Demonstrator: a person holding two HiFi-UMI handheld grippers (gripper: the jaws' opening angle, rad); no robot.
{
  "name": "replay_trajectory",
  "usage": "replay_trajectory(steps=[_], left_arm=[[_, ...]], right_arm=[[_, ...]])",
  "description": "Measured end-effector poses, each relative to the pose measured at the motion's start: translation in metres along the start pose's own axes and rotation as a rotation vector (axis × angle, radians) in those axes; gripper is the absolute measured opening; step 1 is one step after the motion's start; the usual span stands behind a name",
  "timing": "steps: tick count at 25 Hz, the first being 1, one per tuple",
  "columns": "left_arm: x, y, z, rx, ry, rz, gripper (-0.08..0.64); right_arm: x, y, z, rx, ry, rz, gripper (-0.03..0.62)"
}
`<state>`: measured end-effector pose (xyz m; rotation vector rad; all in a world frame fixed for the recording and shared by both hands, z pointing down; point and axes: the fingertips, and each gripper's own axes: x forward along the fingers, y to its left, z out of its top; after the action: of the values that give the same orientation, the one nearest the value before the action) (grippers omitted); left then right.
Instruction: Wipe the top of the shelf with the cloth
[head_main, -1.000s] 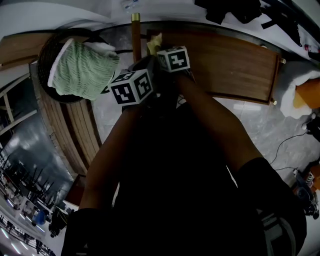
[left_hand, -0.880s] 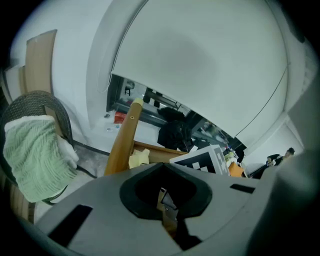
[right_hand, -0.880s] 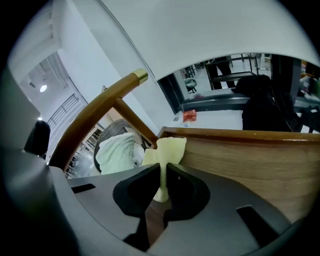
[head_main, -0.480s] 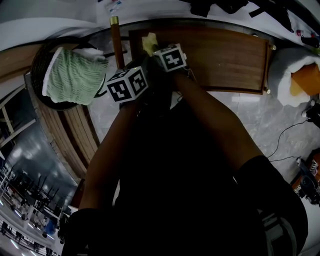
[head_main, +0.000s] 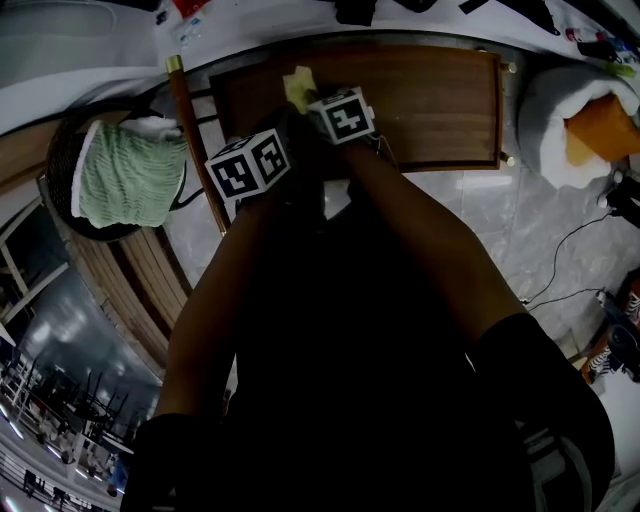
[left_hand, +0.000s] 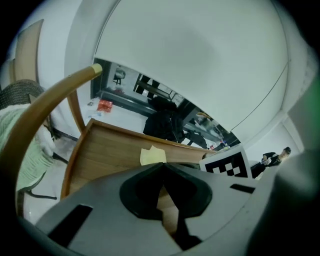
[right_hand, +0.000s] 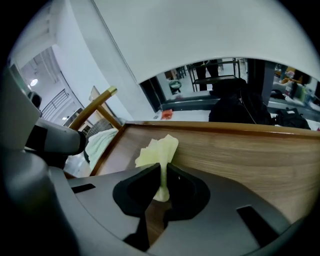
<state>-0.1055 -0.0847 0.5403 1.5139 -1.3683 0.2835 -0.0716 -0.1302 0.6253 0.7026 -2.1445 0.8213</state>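
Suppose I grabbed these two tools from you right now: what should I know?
Right gripper: shut on the cloth.
Left gripper: shut, holding nothing, close beside the right one.
The cloth is over the left part of the shelf top; I cannot tell whether it is pressed onto the wood.
Done: the cloth is gripped and brought to the shelf. How much has been wiped cannot be told.
Left: probably sweep the cloth across the top toward its right end.

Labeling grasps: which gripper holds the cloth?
The right gripper: its jaws pinch the yellow cloth. The left gripper is shut with nothing between its jaws.
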Motion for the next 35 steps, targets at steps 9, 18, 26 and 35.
replay_trajectory(steps=[9,18,26,35], left_arm=[[0.039,-0.068,-0.011,0.020,0.021,-0.082,0.011],[0.069,-0.121,-0.030,0.042,0.035,-0.121,0.011],[0.096,-0.166,-0.045,0.058,0.046,-0.168,0.011],[0.120,-0.213,-0.066,0.074,0.076,-0.240,0.011]], right_arm=[[-0.045,-0.071,-0.018,0.050,-0.023,-0.063,0.046],[-0.088,-0.138,-0.033,0.079,-0.047,-0.117,0.046],[-0.133,-0.211,-0.054,0.133,-0.050,-0.227,0.046],[-0.187,-0.280,-0.075,0.205,-0.055,-0.375,0.046]])
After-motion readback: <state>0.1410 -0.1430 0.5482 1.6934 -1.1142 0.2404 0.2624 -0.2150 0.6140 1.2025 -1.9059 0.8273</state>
